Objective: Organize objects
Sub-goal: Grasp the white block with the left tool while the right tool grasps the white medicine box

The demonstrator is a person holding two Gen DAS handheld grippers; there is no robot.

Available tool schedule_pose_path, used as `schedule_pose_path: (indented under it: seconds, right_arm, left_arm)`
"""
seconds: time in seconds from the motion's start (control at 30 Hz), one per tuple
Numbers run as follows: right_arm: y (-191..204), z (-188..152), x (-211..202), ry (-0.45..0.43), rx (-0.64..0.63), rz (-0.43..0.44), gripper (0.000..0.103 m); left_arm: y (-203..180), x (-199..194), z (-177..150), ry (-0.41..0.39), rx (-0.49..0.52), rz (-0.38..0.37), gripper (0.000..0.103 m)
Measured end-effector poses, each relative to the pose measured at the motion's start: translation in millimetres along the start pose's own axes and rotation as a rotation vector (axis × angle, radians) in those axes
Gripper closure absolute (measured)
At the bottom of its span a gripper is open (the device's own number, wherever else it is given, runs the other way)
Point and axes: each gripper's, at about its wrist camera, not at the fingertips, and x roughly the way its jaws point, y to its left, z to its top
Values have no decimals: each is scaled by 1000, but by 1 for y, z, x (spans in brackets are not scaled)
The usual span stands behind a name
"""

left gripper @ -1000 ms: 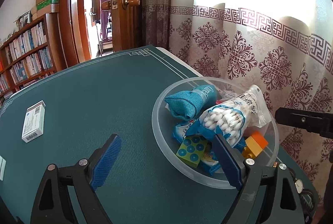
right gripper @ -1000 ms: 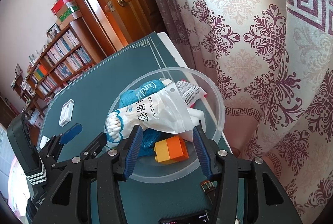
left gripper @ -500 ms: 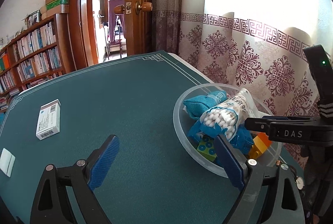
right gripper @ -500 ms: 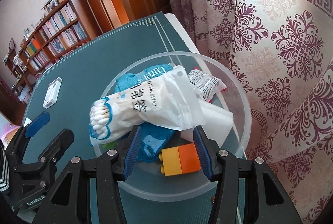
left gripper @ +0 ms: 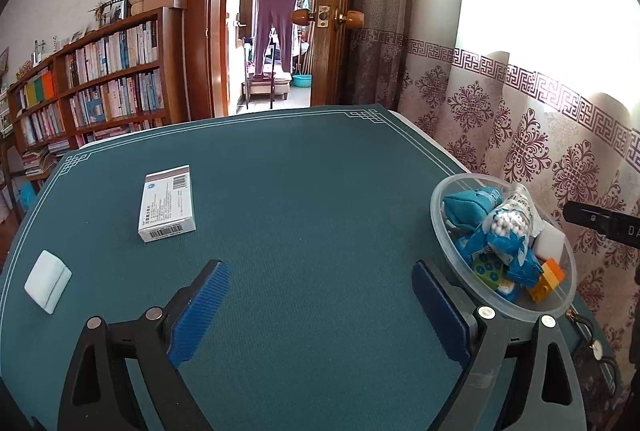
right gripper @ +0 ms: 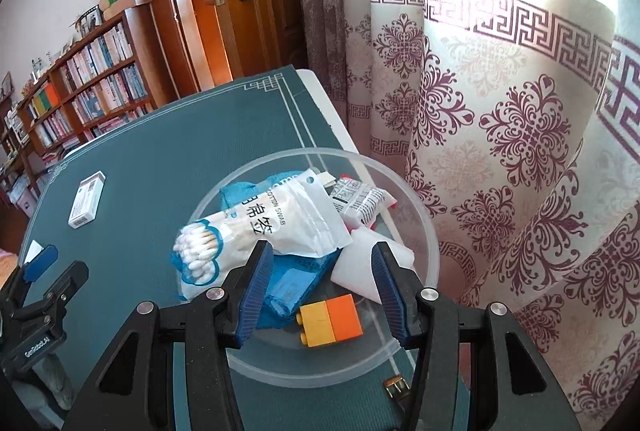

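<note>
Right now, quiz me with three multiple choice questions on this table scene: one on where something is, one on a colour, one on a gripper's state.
1. Where is the bag of cotton swabs?
A. in the clear bowl
B. on the bookshelf
C. beside the white box

2. What colours is the toy brick in the bowl?
A. red and green
B. yellow and orange
C. black and white

3. What state is the left gripper in?
A. shut on the box
B. shut on the bowl
C. open, holding nothing

Answers: 1 A, the bag lies on the pile inside the bowl. 2 B, one half is yellow, the other orange. 3 C, its blue pads stand wide apart over bare mat.
</note>
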Motion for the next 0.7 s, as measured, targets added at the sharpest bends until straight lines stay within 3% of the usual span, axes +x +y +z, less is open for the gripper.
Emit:
schedule_pose_path:
  seconds: [0.27, 0.7]
  right_arm:
    - [76, 2, -4, 20, -58, 202, 49]
    - [195, -20, 29, 112, -151, 388, 49]
  left_arm:
    - [63, -14, -5, -12, -54, 130, 6]
    - [177, -29, -17, 8, -156, 354, 5]
